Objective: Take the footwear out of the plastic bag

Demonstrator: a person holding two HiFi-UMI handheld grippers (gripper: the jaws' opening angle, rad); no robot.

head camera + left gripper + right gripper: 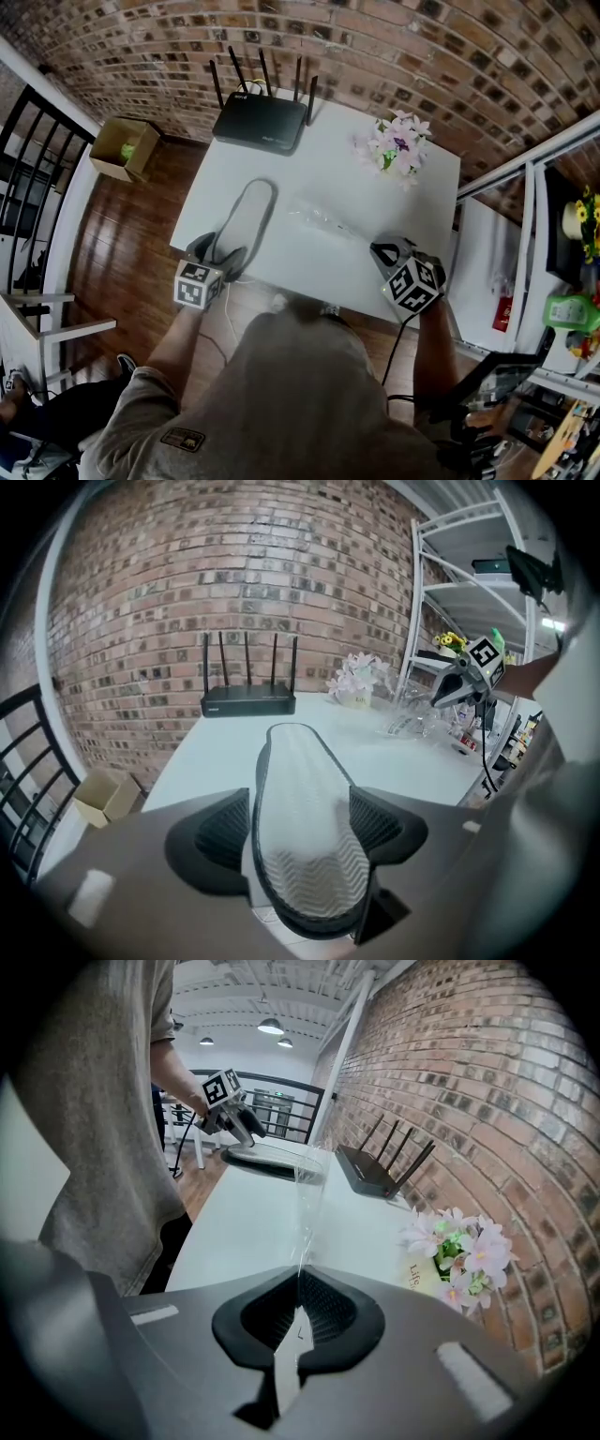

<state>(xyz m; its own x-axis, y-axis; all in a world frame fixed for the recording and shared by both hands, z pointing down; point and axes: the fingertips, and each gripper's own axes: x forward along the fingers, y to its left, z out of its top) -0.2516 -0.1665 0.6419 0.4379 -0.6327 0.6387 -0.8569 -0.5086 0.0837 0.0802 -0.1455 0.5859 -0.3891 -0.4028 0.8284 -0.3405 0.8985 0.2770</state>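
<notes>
A flat slipper [246, 223] with a pale ribbed sole and dark rim lies sole-up on the white table [375, 272]. Its near end sits between the wide-spread jaws of my left gripper [218, 253] at the table's front left corner. In the left gripper view the slipper [300, 799] fills the gap, and the pads stand beside its edges without squeezing. My right gripper [380, 251] is shut on one end of the clear plastic bag [319, 218]. That bag [305, 1208] stretches away from the jaws toward the slipper [272, 1157].
A black router [261, 122] with several antennas stands at the table's back. A pink flower bunch [398, 145] is at the back right. On the wooden floor to the left sits a cardboard box [124, 148]. White shelving [525, 244] stands to the right.
</notes>
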